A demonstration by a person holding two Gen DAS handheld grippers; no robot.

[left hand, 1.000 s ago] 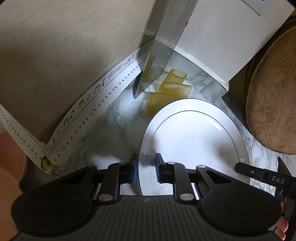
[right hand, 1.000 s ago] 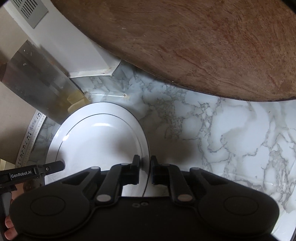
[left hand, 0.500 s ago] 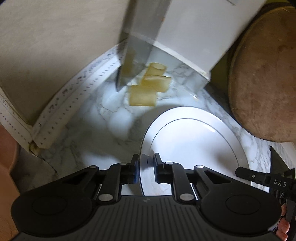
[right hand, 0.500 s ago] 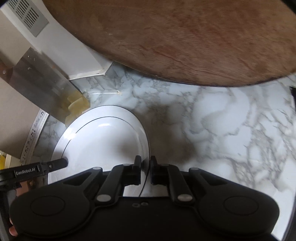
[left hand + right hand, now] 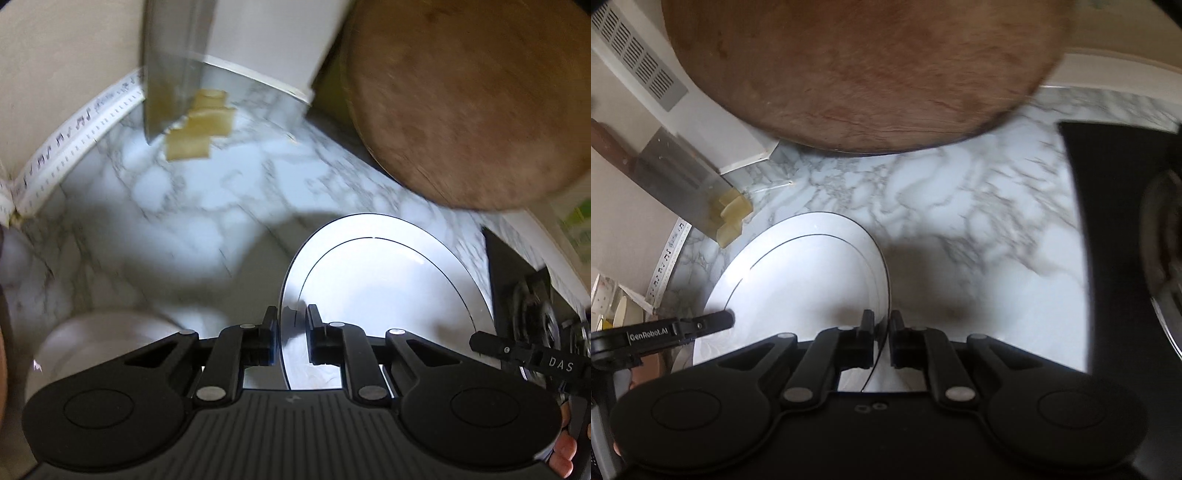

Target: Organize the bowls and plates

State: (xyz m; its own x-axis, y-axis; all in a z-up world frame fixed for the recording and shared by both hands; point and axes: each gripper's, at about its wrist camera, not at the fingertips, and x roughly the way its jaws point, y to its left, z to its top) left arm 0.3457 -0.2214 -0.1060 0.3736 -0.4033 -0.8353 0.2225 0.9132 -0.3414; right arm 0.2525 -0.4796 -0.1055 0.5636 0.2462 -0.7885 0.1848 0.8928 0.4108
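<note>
Plate (image 5: 388, 280): white w/ thin dark ring, held above marble counter (image 5: 192, 206), carried by both units.
L gripper (image 5: 291, 332): pinching plate rim at 9 o'clock.
R gripper (image 5: 881, 338): pinching rim at 3 o'clock.
Nearby: wood board (image 5: 864, 66) at 12 o'clock; cleaver (image 5: 173, 62) at 10 o'clock.
Risk: thin-edge pinch only; uneven hand travel could twist plate out, or rim may clip board.

Only two bits of readable text. "DAS" in pale letters along the thin black finger of the right gripper (image 5: 532, 354), poking in at the lower right of the left wrist view. "GenRobot.AI" in white on the black finger of the left gripper (image 5: 665, 332), seen at the left edge of the right wrist view. Plus tiny printed music notes, no words, along the white paper strip (image 5: 74, 129) edging the marble counter.
</note>
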